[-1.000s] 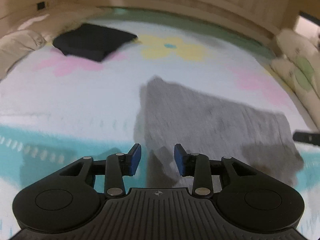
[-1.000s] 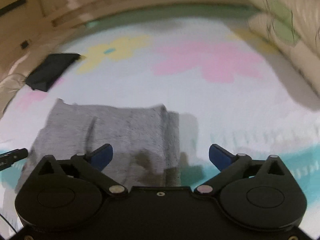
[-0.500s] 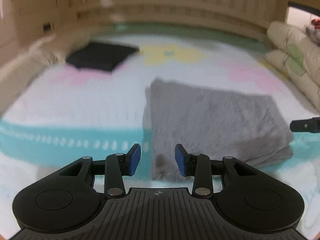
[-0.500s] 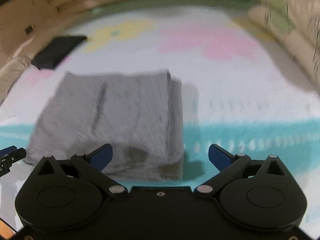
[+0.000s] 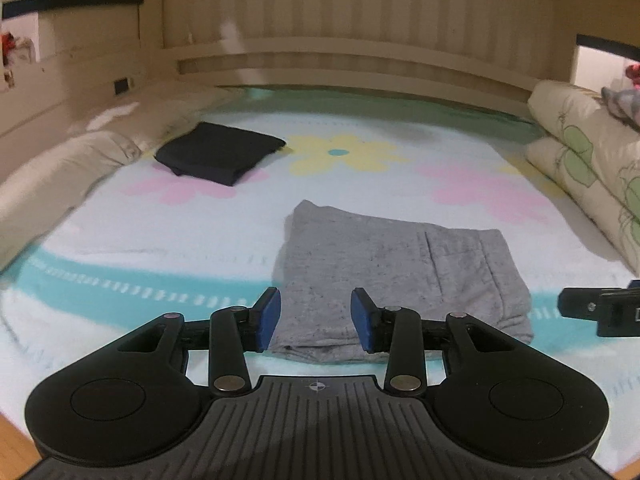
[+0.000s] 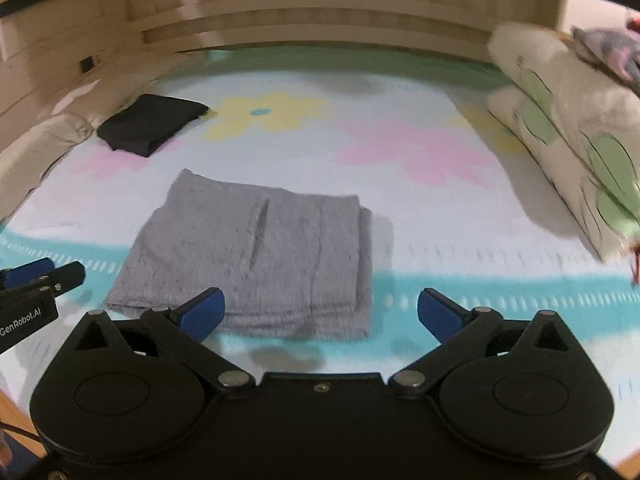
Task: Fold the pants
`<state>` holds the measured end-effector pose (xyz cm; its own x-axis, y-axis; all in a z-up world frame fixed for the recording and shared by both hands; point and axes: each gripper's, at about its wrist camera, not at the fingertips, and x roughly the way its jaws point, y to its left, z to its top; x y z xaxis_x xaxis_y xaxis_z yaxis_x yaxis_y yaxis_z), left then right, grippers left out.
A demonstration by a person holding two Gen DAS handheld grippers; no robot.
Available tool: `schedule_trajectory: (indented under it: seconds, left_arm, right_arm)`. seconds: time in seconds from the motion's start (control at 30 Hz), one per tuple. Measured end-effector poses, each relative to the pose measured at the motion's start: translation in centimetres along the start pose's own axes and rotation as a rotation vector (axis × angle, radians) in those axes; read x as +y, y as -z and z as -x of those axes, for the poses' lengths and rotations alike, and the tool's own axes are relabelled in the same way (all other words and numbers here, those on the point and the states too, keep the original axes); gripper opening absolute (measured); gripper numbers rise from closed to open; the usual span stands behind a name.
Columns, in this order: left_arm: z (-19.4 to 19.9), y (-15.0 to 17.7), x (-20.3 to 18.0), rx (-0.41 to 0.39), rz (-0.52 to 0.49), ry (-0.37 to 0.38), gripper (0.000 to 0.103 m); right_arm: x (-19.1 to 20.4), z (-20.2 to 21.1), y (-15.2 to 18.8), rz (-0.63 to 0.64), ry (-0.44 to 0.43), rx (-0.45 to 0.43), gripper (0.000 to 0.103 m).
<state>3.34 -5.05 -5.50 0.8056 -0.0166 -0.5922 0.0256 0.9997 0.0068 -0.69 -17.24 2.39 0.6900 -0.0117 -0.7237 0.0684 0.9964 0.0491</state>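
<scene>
Left gripper [image 5: 315, 322]: blue-padded fingers [image 5: 267, 319] set apart with a moderate gap, nothing between them, held clear above the near edge of the pants. Right gripper [image 6: 321, 313]: fingers [image 6: 202, 312] spread wide, released, nothing grasped, likewise held short of the near edge. Each gripper visible at the margin of the other's view, flanking the garment.

Grey pants [image 5: 394, 280]: folded into a compact rectangle, lying flat on the bedspread [image 5: 160, 248], near edge over the teal band of the print. Layered edges stacked along the right side in the right wrist view [image 6: 256, 256]. Pocket seam showing on the top face. Not touched by either gripper.

Beyond, left: black garment [image 5: 218, 152], folded, lying on a pink flower of the print, well apart from the grey pants. Beige pillow [image 5: 60, 176] along the left edge of the bed, beside the black garment.

Right edge: floral quilt [image 5: 588, 168], rolled or stacked in two tiers, with a patterned cloth [image 6: 608, 50] on top.

Farthest: wooden headboard [image 5: 340, 56], pale, horizontally ridged, panelled wall above.
</scene>
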Motion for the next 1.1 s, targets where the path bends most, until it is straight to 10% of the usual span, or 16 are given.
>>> schedule_trajectory:
  seconds: [0.67,1.1]
  left_arm:
    - [-0.1,3.1,-1.7,0.092,-0.034,0.016,0.037]
    - [-0.5,3.2,-1.9,0.109,-0.048,0.018,0.037]
  right_arm:
    - [1.8,1.1,4.7,0.059,0.154,-0.065,0.102]
    - [1.0,-0.2,4.4,-0.028,0.076,-0.005,0.102]
